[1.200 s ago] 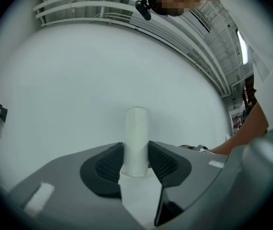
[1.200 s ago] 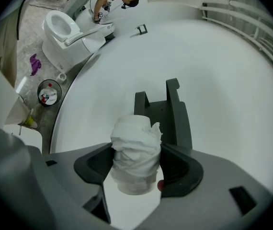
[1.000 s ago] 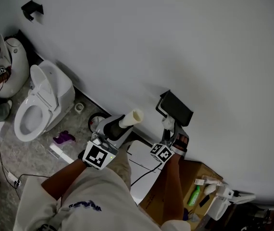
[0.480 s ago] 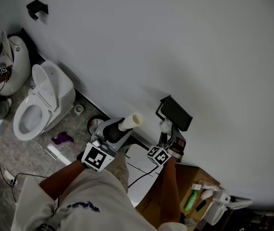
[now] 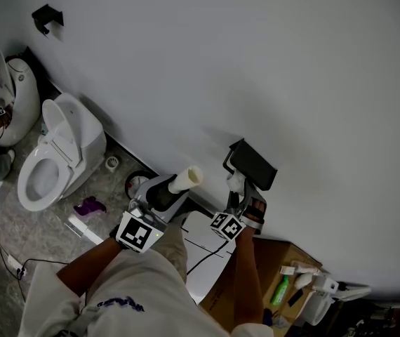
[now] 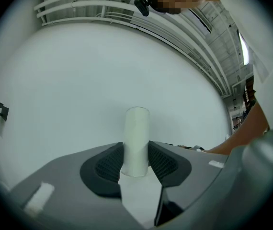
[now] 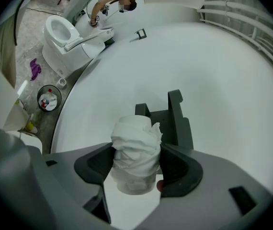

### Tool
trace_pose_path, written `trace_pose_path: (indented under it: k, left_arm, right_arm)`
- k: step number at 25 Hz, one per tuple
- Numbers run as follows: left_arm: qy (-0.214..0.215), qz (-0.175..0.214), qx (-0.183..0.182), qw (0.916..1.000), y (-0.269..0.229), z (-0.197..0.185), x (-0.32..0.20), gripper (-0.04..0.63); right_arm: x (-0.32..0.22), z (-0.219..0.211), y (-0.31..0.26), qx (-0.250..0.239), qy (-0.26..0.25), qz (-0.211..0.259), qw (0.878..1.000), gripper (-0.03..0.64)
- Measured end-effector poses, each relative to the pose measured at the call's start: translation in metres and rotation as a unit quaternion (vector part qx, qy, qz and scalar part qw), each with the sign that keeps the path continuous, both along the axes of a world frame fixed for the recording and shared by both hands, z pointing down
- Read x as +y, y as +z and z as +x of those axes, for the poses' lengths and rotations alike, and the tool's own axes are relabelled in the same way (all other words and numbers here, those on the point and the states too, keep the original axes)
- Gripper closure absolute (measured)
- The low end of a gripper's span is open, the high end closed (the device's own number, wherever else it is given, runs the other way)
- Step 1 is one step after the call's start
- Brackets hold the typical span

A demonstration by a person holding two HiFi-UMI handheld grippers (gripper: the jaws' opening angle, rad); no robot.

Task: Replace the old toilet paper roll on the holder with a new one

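Cardboard tube [image 6: 137, 128] pinched in left hand-held gripper [image 6: 136, 153]; right hand-held gripper [image 7: 136, 163], clamping new roll [image 7: 136, 140], should meet holder [image 7: 176, 119] squarely.

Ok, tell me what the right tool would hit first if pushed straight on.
Most likely the black holder, dead ahead past the paper roll the right tool grips; the gap is unclear.

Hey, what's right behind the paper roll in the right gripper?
The black holder is behind the paper roll, mounted on the white wall. The roll covers the holder's lower left part, so what is there cannot be seen.
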State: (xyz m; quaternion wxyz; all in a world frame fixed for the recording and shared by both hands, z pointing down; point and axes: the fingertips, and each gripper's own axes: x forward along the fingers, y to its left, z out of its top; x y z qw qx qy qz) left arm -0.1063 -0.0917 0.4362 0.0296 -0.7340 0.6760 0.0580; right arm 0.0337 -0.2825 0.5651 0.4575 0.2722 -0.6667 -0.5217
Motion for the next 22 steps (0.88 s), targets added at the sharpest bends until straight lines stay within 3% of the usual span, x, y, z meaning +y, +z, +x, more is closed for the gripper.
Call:
trace_pose_path:
  k: [22]
  left_arm:
    - [0.007, 0.001, 0.002, 1.0, 0.0, -0.001, -0.005, 0.428]
  right_arm:
    - [0.008, -0.023, 0.002, -0.006, -0.011, -0.008, 1.0, 0.328]
